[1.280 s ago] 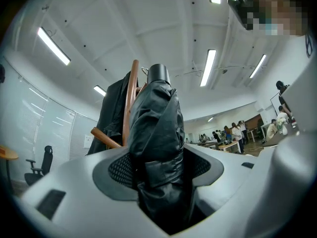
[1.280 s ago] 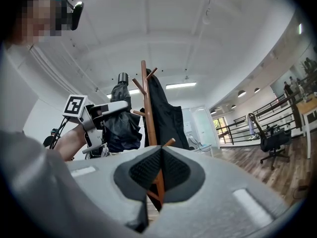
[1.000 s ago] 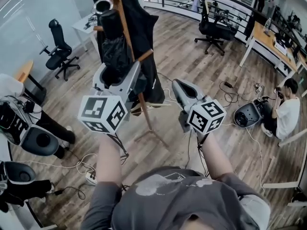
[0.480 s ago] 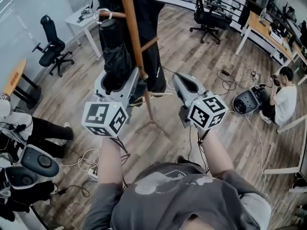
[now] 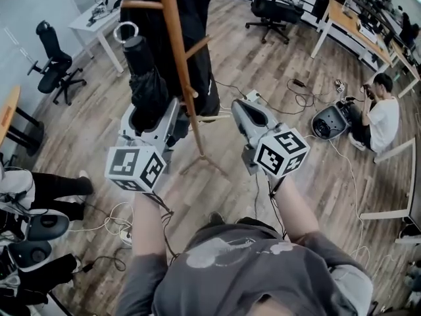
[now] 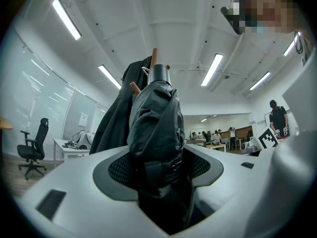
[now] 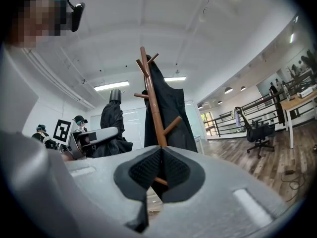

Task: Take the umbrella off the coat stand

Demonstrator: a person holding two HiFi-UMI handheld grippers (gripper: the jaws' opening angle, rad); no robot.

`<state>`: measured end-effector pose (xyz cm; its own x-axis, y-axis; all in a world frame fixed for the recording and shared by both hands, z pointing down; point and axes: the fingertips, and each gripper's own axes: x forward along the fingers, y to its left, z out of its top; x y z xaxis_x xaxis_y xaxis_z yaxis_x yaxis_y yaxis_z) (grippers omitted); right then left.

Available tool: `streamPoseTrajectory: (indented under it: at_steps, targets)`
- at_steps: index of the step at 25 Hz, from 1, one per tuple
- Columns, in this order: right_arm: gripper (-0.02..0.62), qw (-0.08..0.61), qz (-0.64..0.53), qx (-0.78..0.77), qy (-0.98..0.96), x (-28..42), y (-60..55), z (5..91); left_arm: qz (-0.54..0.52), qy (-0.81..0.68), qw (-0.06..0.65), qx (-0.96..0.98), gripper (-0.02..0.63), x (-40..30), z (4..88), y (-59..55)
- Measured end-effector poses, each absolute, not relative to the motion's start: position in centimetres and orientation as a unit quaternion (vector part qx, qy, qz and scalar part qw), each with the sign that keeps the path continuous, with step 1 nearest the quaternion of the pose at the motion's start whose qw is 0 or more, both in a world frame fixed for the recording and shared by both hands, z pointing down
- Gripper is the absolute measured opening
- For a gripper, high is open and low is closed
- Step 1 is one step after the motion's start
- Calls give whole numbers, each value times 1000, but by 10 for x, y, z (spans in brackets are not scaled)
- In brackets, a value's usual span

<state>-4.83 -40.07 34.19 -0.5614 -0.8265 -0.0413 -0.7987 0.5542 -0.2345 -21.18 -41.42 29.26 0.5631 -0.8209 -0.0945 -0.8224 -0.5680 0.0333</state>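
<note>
A folded black umbrella (image 5: 143, 78) with a metal ring at its top stands upright in my left gripper (image 5: 154, 115), whose jaws are shut on its lower part. In the left gripper view the umbrella (image 6: 156, 123) fills the gap between the pads of the left gripper (image 6: 161, 168). It is just left of the wooden coat stand (image 5: 176, 58), its ring below the stand's left peg. A black coat (image 5: 197, 25) hangs on the stand. My right gripper (image 5: 242, 108) is shut on nothing, right of the pole. The right gripper view shows the coat stand (image 7: 152, 108) beyond the right gripper (image 7: 159, 155).
Cables and a power strip (image 5: 125, 237) lie on the wooden floor near my feet. A person (image 5: 379, 117) sits on the floor at the right beside a dark bag (image 5: 329, 120). Office chairs (image 5: 52, 64) and desks (image 5: 352, 28) stand farther off. Someone's legs (image 5: 56, 186) are at the left.
Both grippers have sunk. The left one carried the umbrella down and slightly left, so its ring now sits below the stand's left peg. The right gripper stays shut and empty.
</note>
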Motion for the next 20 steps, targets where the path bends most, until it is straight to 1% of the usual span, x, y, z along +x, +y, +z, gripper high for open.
streamPoseTrajectory:
  at_steps: [10, 20]
  targets:
    - [-2, 76, -101, -453, 882, -17, -379, 348, 34, 479, 0, -877, 278, -189, 309, -383]
    - [-2, 84, -106, -430, 892, 38, -292, 346, 34, 510, -5, -859, 278, -143, 315, -279]
